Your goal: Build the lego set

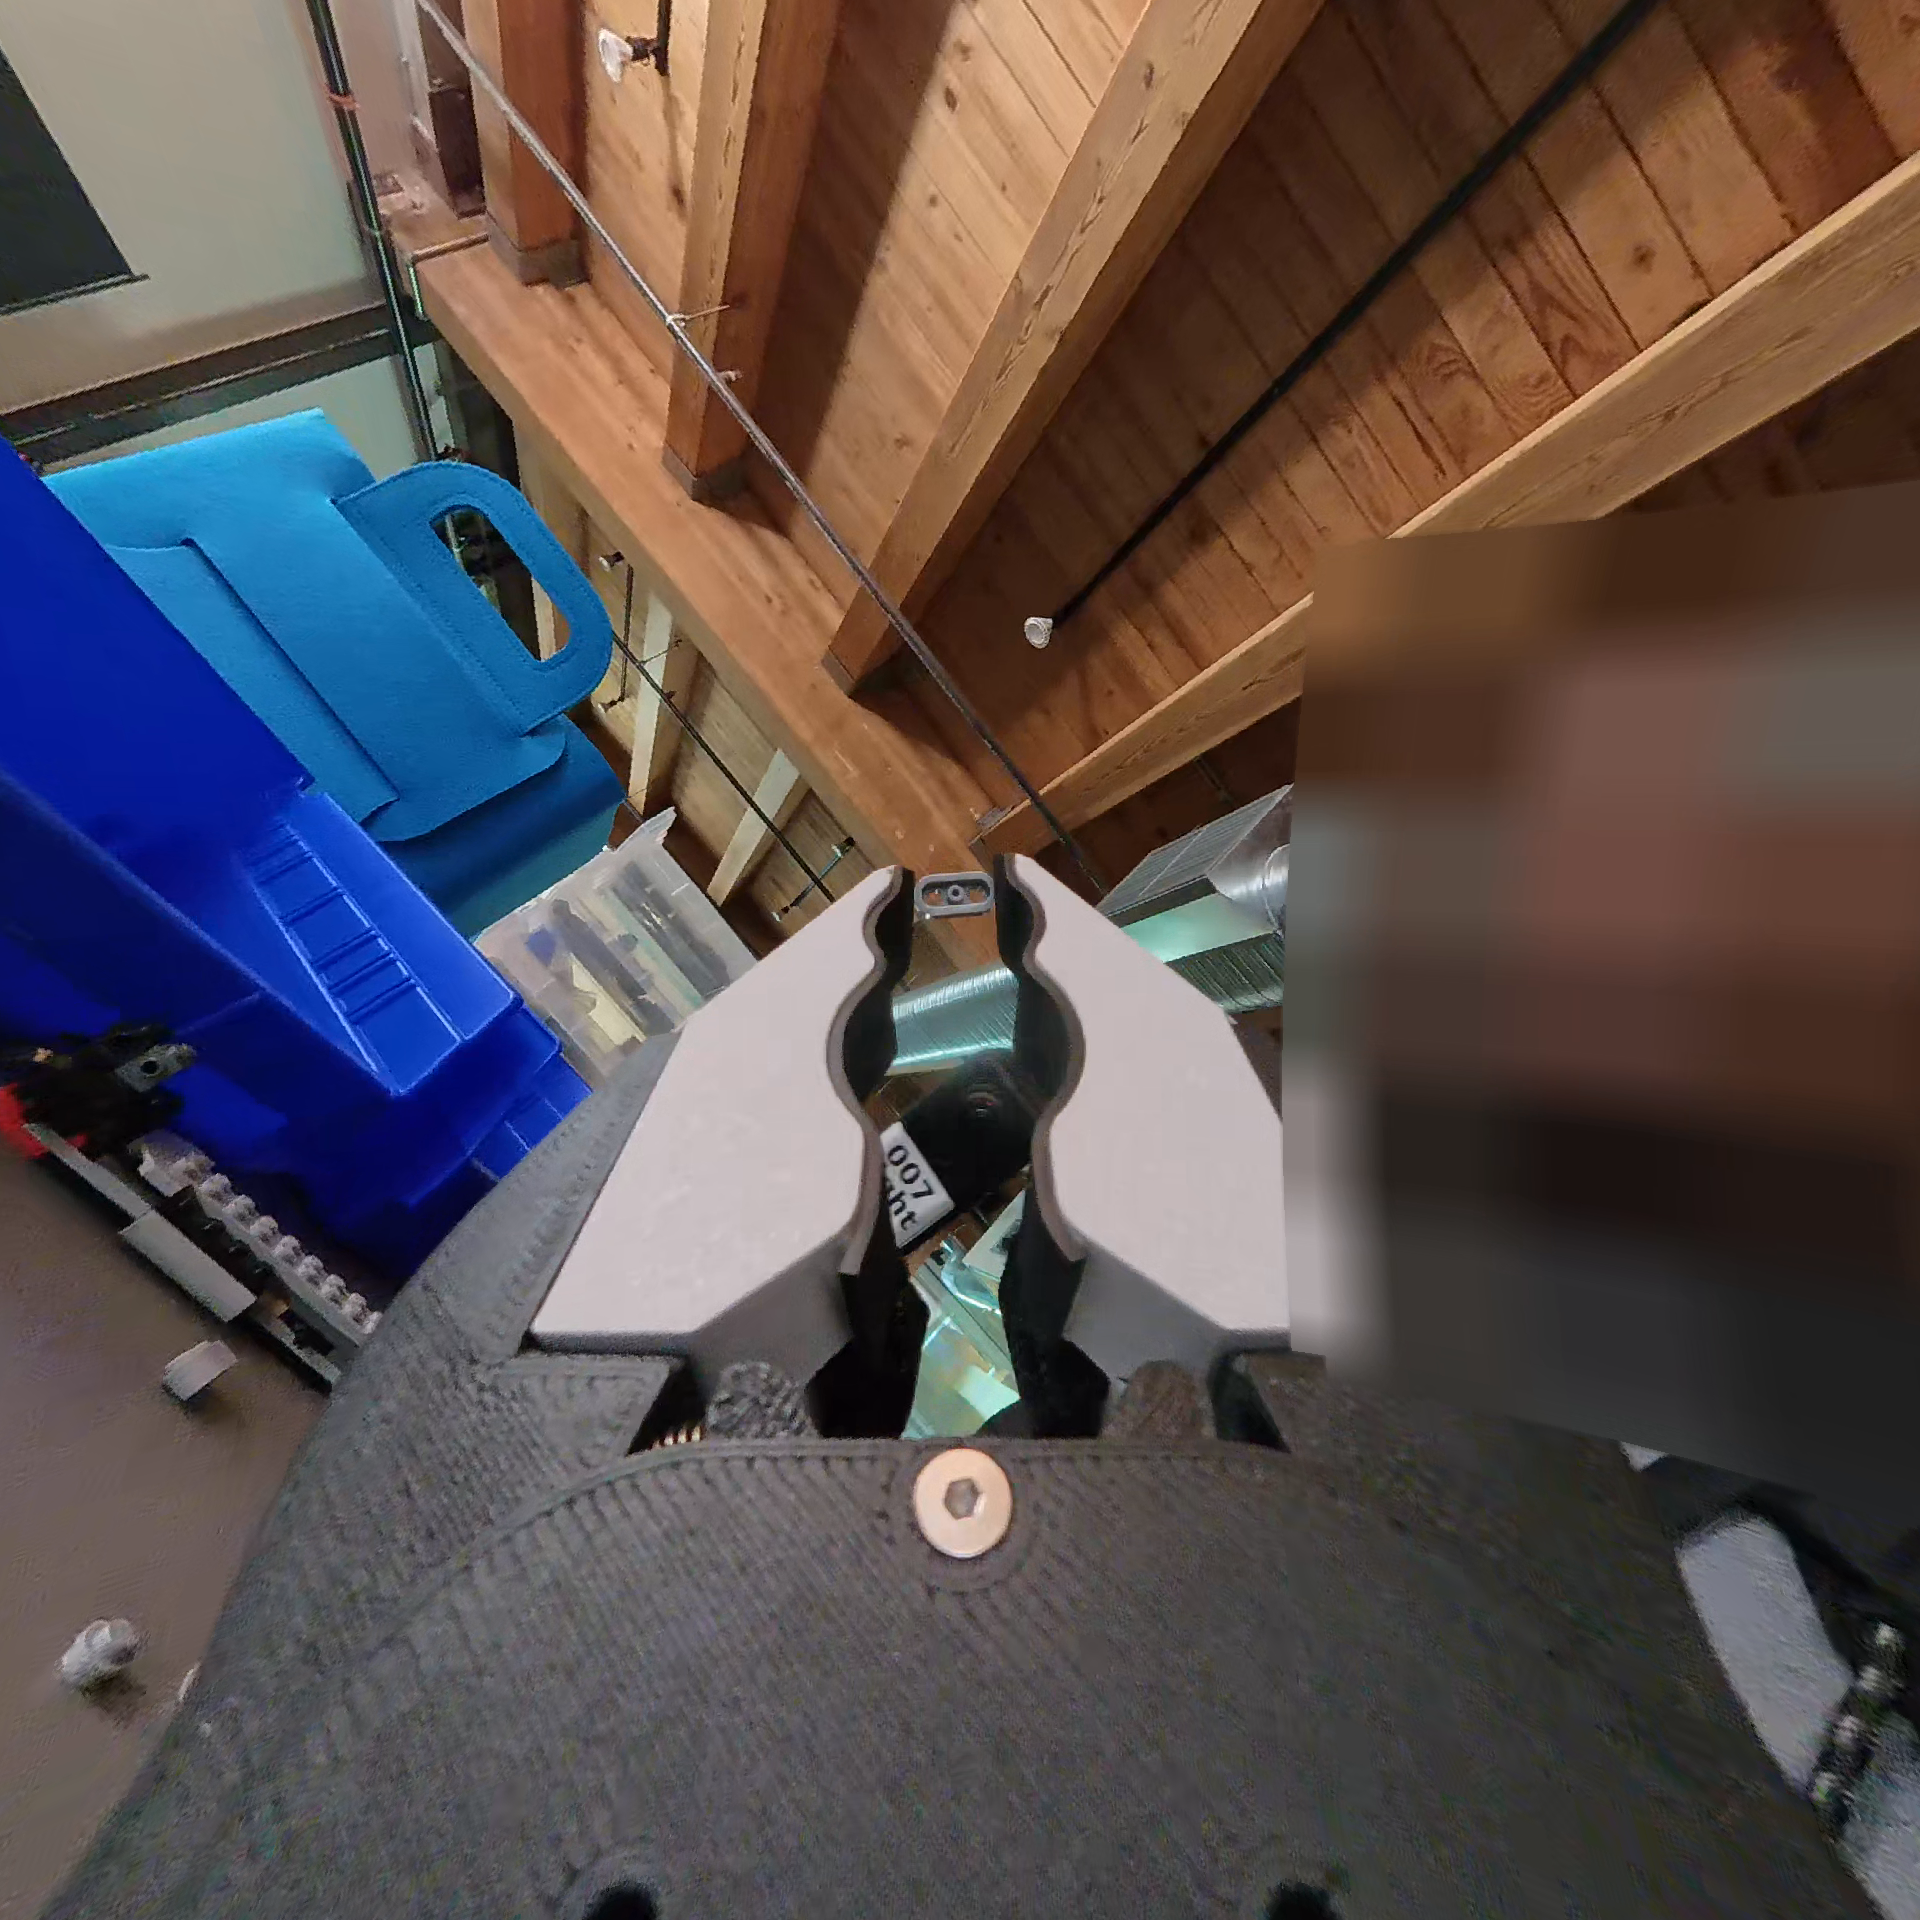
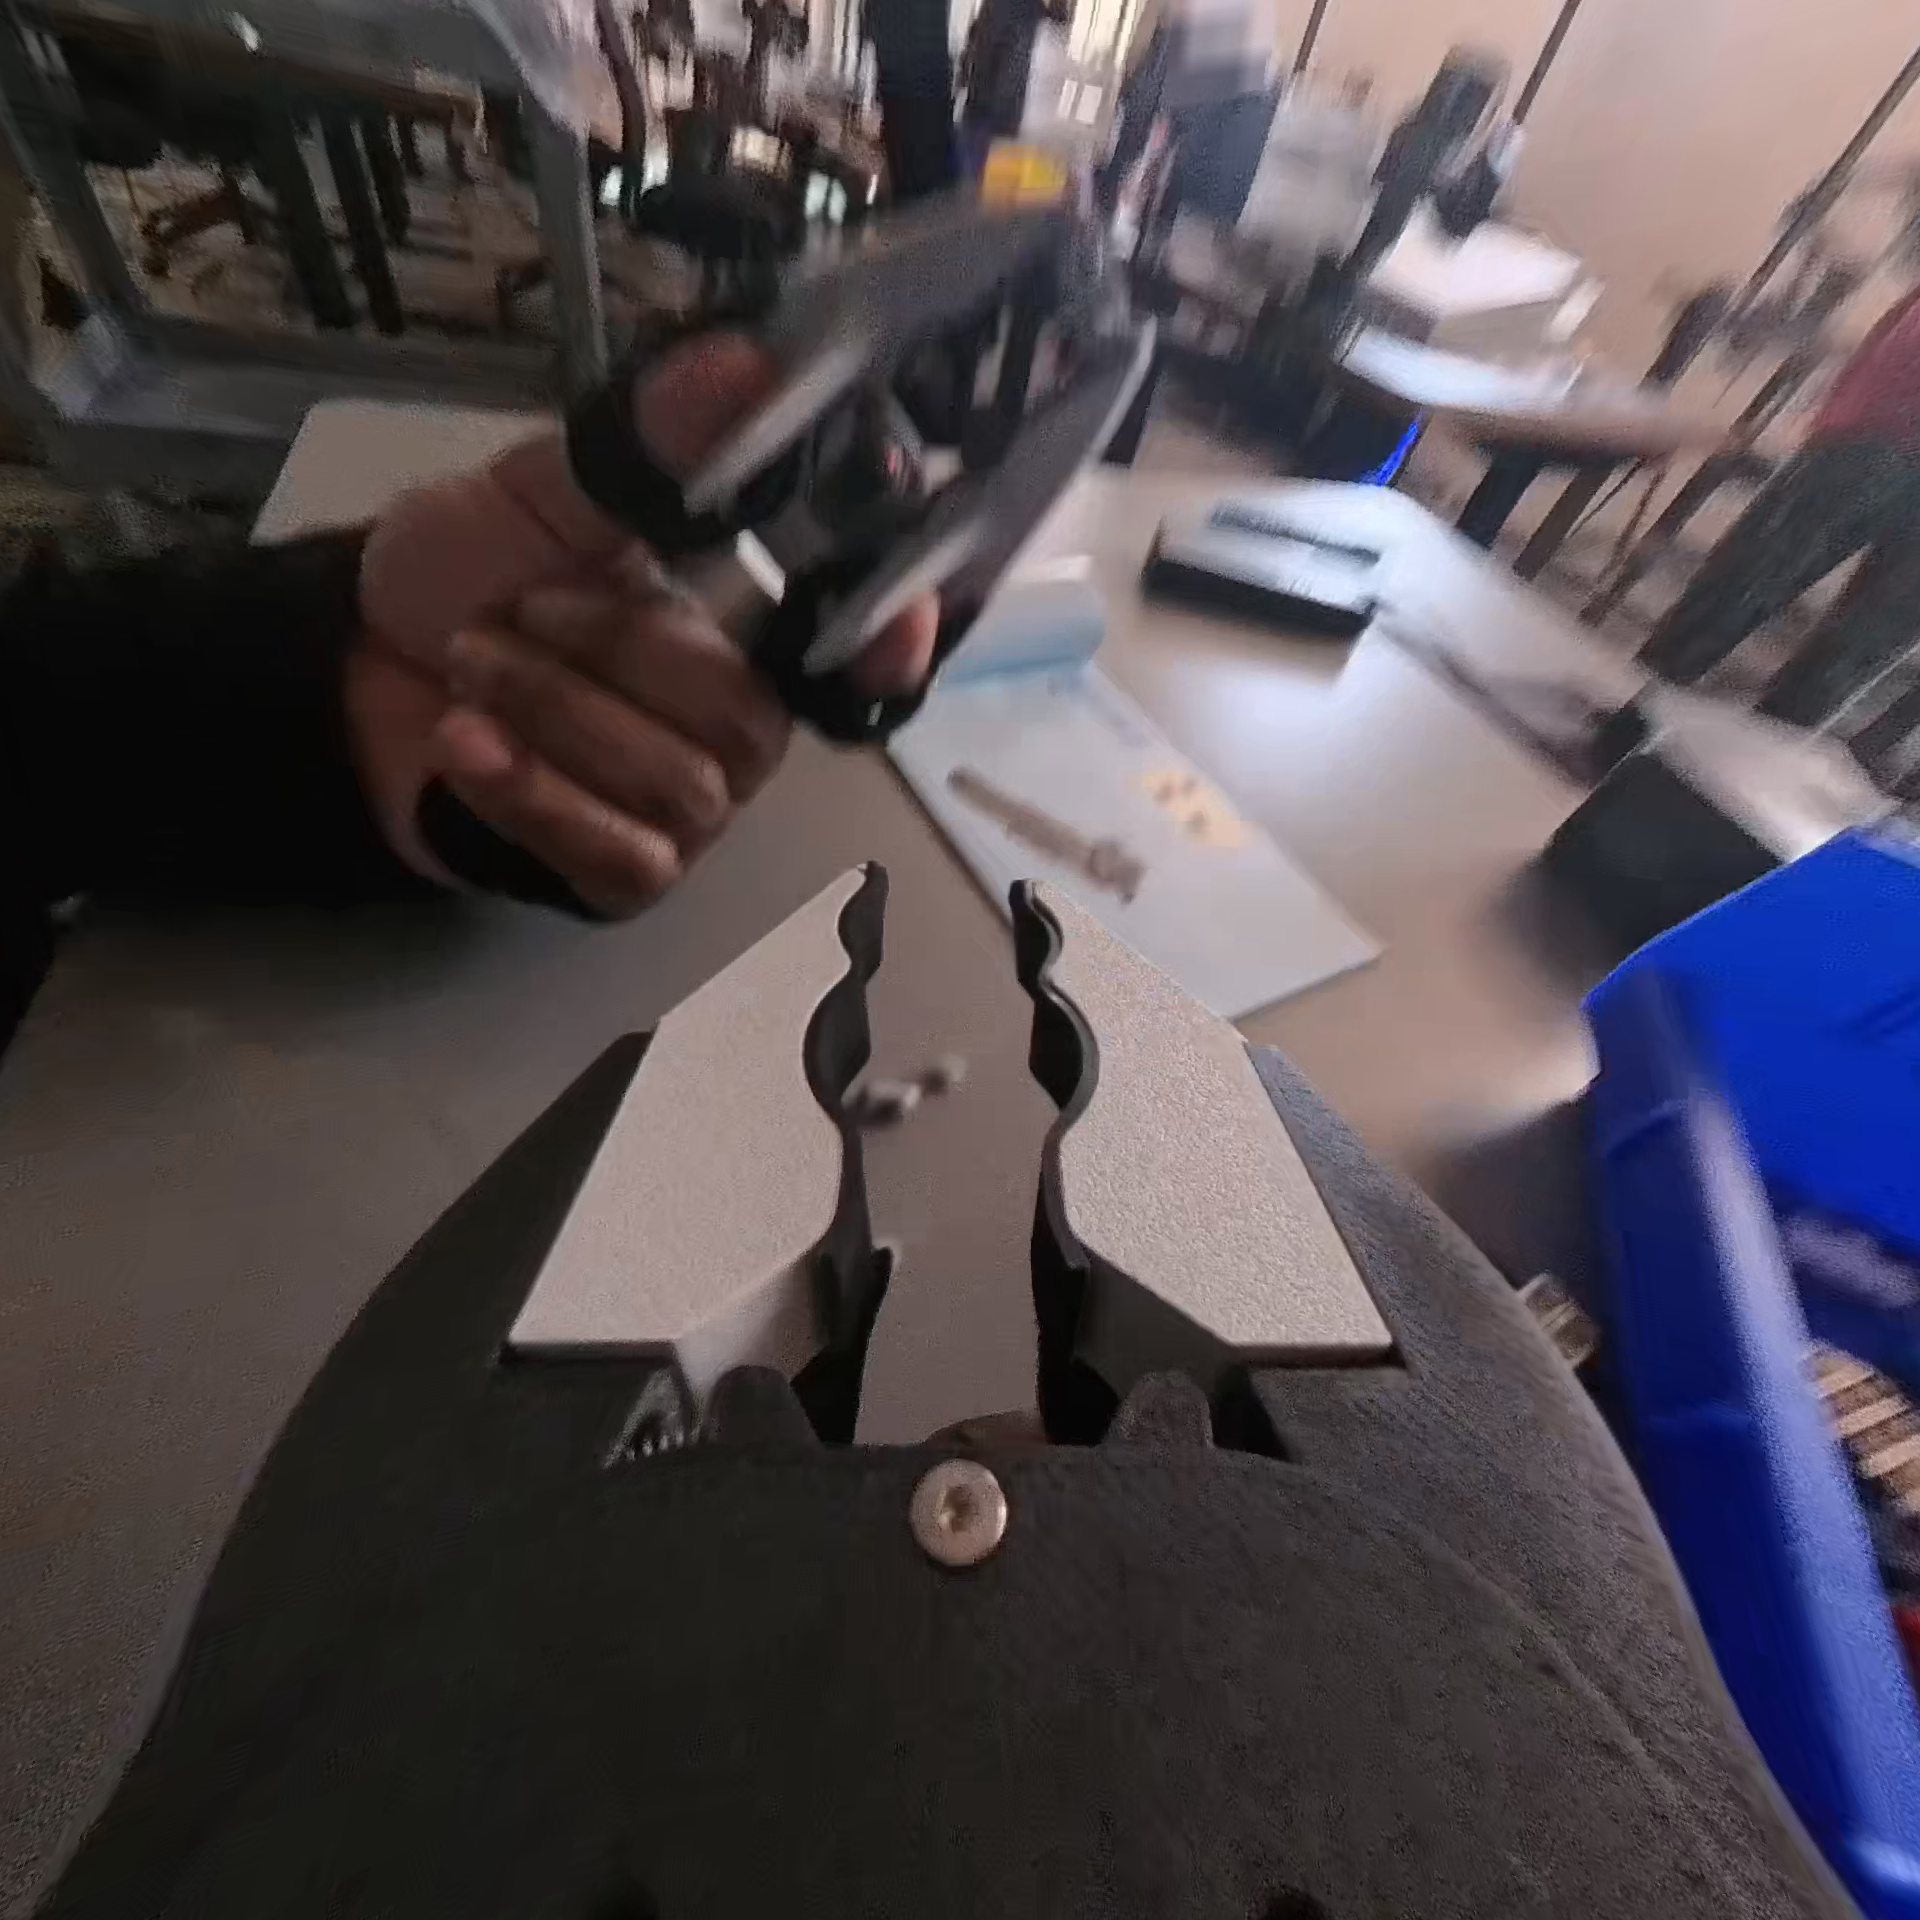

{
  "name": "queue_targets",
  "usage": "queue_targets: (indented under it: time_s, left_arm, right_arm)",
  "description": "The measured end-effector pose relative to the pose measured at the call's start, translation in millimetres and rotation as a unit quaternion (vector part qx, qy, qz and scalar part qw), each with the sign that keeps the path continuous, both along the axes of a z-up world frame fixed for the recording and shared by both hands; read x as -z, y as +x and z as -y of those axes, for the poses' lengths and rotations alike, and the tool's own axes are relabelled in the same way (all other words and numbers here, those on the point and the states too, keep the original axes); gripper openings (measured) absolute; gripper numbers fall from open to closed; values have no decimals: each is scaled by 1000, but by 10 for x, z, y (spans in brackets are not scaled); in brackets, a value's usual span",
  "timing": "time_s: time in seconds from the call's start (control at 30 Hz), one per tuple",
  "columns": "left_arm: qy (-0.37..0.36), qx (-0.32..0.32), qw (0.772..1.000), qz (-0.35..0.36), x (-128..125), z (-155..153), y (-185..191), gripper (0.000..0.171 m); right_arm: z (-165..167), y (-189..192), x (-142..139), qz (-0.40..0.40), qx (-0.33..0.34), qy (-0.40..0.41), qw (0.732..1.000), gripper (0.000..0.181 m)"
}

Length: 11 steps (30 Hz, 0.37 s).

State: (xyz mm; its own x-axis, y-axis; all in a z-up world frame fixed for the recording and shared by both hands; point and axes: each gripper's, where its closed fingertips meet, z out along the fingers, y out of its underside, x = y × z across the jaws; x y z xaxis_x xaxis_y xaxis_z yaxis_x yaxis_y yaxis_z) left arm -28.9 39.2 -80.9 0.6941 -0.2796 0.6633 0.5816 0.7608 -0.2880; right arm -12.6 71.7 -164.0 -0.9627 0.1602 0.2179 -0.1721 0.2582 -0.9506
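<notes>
My left gripper [image 1: 951, 875] points up toward the ceiling and is shut on a small grey lego plate [image 1: 954, 898], pinched at the very fingertips. A partly built grey and black lego model [image 1: 218, 1236] lies on the table at the far left of the left wrist view. My right gripper [image 2: 948, 894] is open and empty, low over the grey table [image 2: 312, 1091]. Small grey lego pieces [image 2: 899, 1091] lie on the table between its fingers. A hand [image 2: 561, 665] holds the blurred left gripper up at the upper left of the right wrist view.
Blue bins [image 1: 239, 883] stand beside the model, and a blue bin [image 2: 1766, 1195] holding pieces is close on the right. An instruction booklet [image 2: 1164, 873] lies open ahead. Loose grey pieces [image 1: 197, 1371] lie on the table near the model. A dark box [image 2: 1268, 571] sits farther back. The grippers' ends are close to 10 centimetres from one another.
</notes>
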Motion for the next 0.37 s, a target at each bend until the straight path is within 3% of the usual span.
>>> queue_targets:
  time_s: [0.03,0.2,0.37]
  left_arm:
    - [2,2,1000,3,-2,-18,-24,16]
    - [40,19,999,4,-161,-123,-168,17]
    - [58,44,997,2,-142,-188,-111,17]
  right_arm:
    - [22,-30,-133,-27,4,-24,999,25]
    - [83,-223,-732,-127,17,-110,986,25]
    - [119,-285,-919,-168,13,-121,978,26]
